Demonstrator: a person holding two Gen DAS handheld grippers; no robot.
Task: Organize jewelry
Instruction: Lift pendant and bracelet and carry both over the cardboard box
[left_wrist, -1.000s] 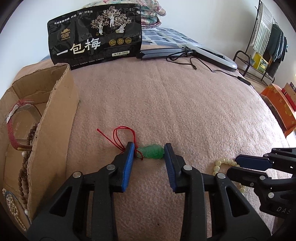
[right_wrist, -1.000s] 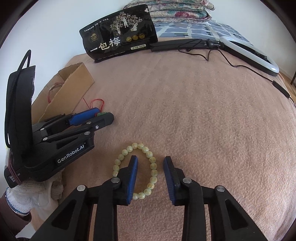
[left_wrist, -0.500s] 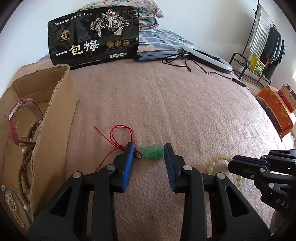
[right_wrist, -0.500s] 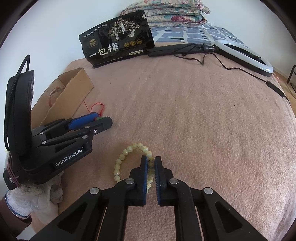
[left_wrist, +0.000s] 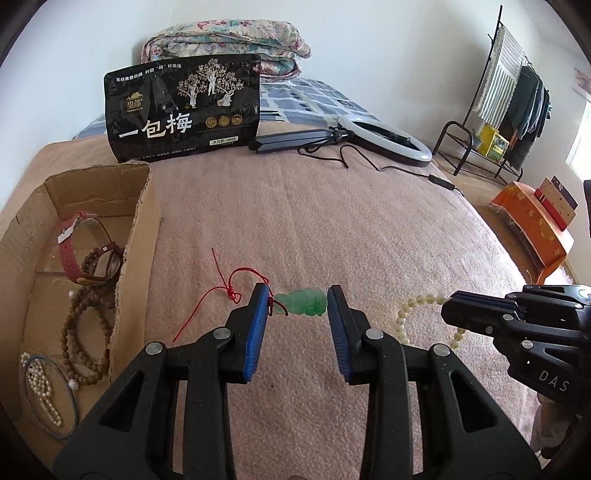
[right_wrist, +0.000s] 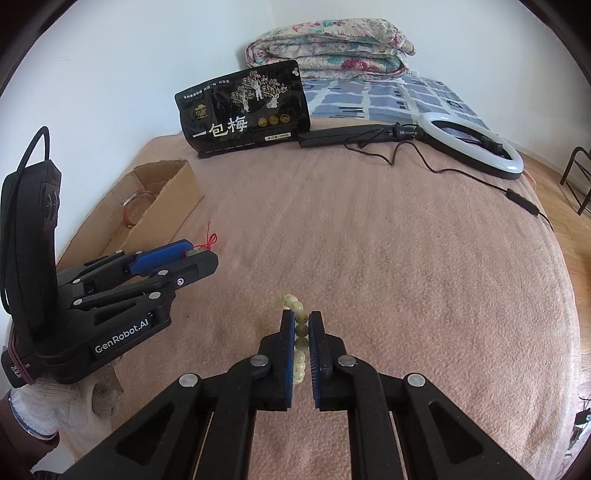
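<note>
With both pieces pinched, this looks like the carry step: the left tool (left_wrist: 297, 308) clamps the green jade pendant (left_wrist: 302, 302) end to end, its red cord (left_wrist: 229, 291) trailing toward the cardboard box (left_wrist: 138, 236), and the right tool (right_wrist: 302, 334) is squeezed nearly shut on the pale bead bracelet (right_wrist: 298, 332), further from the box. Next, I'd guess, both swing over the box and let go.

"一包梅" on black pouch (left_wrist: 183, 112); "GenRobot.AI" on left gripper (right_wrist: 192, 258) body; "DAS" on right gripper (left_wrist: 452, 308) body
</note>
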